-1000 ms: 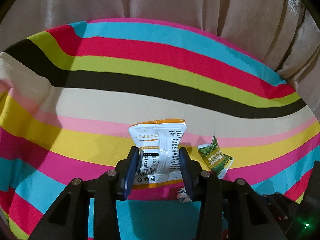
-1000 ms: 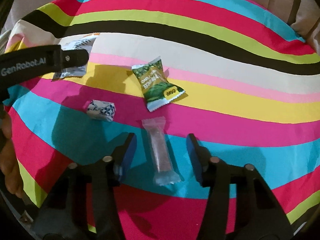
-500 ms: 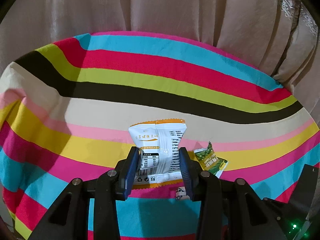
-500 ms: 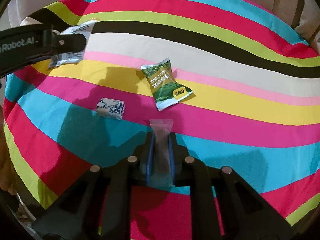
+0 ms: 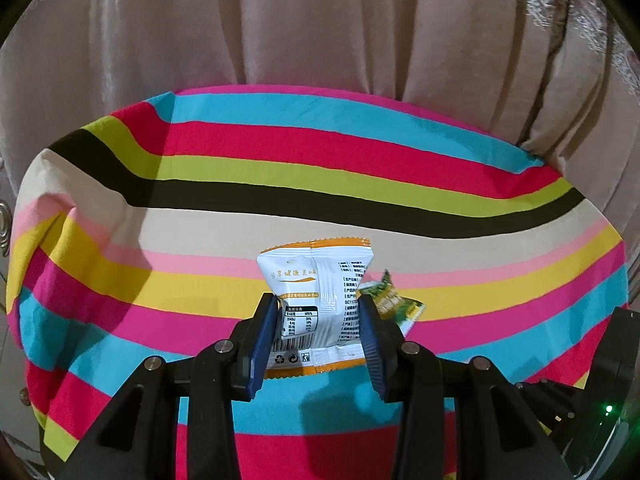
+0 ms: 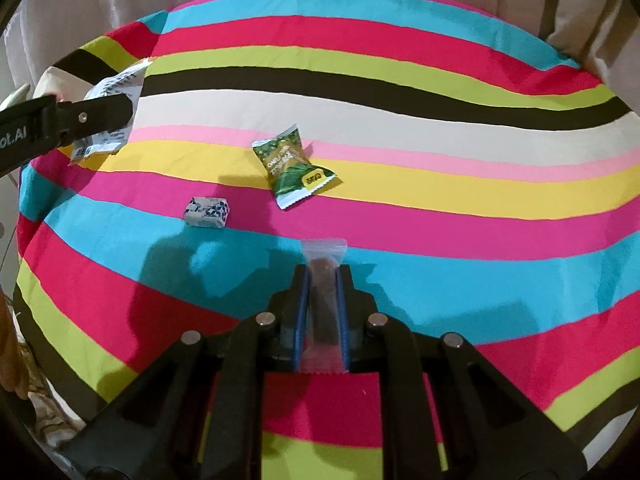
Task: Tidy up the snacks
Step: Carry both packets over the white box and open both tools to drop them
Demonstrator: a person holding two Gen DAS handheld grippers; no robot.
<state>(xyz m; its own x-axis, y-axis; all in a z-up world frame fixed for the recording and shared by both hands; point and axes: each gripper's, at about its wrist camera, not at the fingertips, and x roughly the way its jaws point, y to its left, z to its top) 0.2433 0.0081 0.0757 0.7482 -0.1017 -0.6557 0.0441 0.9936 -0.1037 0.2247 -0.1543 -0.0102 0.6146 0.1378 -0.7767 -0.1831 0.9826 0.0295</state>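
My left gripper [image 5: 318, 308] is shut on a white and orange snack packet [image 5: 316, 280] and holds it above the striped cloth. It also shows at the left of the right wrist view [image 6: 114, 92]. My right gripper [image 6: 323, 280] is shut on a clear-wrapped brown snack bar [image 6: 323, 296], lifted above the cloth. A green snack packet [image 6: 294, 166] lies flat on the yellow and pink stripes; it also shows in the left wrist view [image 5: 396, 304]. A small blue and white wrapped candy [image 6: 207, 212] lies to its left.
The striped cloth [image 6: 440, 140] covers a round table [image 5: 320, 192]. Beige curtains [image 5: 320, 28] hang close behind the far edge. The cloth drops off at the left and right edges.
My right gripper has closed on the clear snack bar and lifted it. My left gripper has risen and pulled back with the white packet, so more curtain shows.
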